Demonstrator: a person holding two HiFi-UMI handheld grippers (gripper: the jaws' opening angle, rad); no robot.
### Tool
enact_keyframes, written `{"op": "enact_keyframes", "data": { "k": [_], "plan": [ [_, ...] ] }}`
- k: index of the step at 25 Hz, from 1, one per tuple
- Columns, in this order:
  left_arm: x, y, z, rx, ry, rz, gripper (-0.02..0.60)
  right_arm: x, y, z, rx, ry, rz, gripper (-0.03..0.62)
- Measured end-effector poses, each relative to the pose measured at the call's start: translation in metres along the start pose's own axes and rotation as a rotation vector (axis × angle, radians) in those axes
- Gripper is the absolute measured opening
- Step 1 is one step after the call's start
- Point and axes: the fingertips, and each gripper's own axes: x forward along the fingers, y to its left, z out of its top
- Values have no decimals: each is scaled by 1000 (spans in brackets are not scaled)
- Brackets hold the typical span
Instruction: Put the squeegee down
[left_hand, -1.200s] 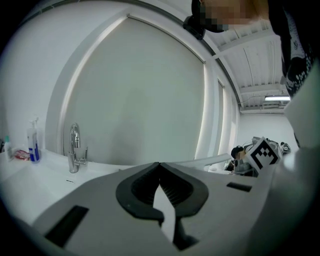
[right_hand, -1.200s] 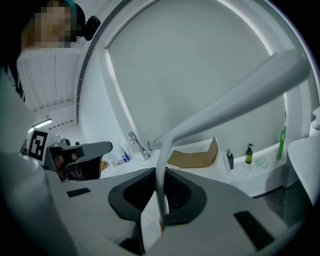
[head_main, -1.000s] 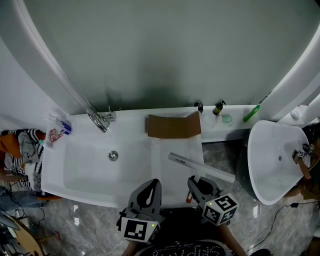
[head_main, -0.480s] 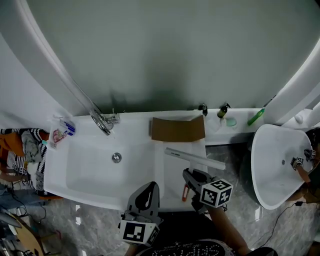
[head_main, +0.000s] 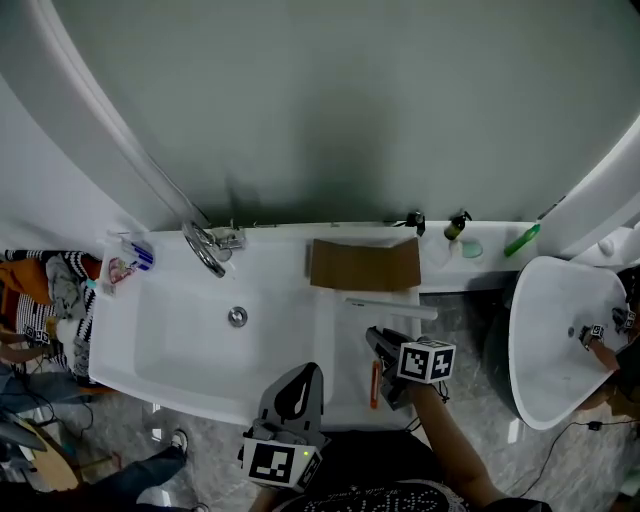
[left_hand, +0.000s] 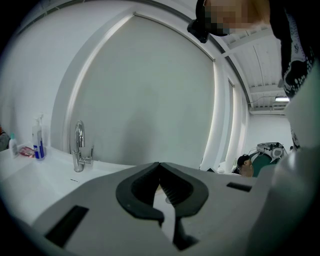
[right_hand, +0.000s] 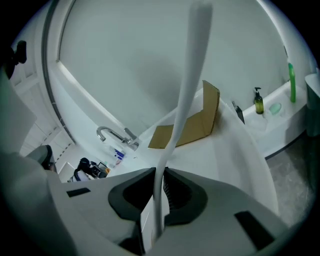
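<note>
Only the head view shows the drain (head_main: 237, 317) in the white sink (head_main: 165, 355), below the faucet (head_main: 205, 246). The left gripper (head_main: 298, 378) hangs over the sink's front edge. Its own view shows the jaws meeting at their tips with nothing between them. To its right, the right gripper (head_main: 380, 342) is clamped on the squeegee (head_main: 392, 307). From above, the white blade runs crosswise over the counter, just in front of the cardboard (head_main: 365, 264). The right gripper view shows it edge-on, a thin strip pinched between narrowly parted jaws. Whether it touches the counter is unclear.
</note>
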Motion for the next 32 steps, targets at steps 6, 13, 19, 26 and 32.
{"op": "enact_keyframes", "data": {
  "k": [6,13,19,26,32],
  "plan": [
    [6,1,-2,-2,9,-11,5,9,-22,-5,41,27,-49,52],
    [7,3,-3,-3,8,-17,5,14,-44,-13,56,75,-127,54],
    [3,3,-1,-1,0,-24,5,11,-41,-13,-13,93,-172,83],
    [1,6,11,2,-40,-22,5,-24,-33,5,-76,44,-237,137],
    [-5,-1,30,42,-90,-55,5,-92,65,72,-372,-279,-110,129]
  ]
}}
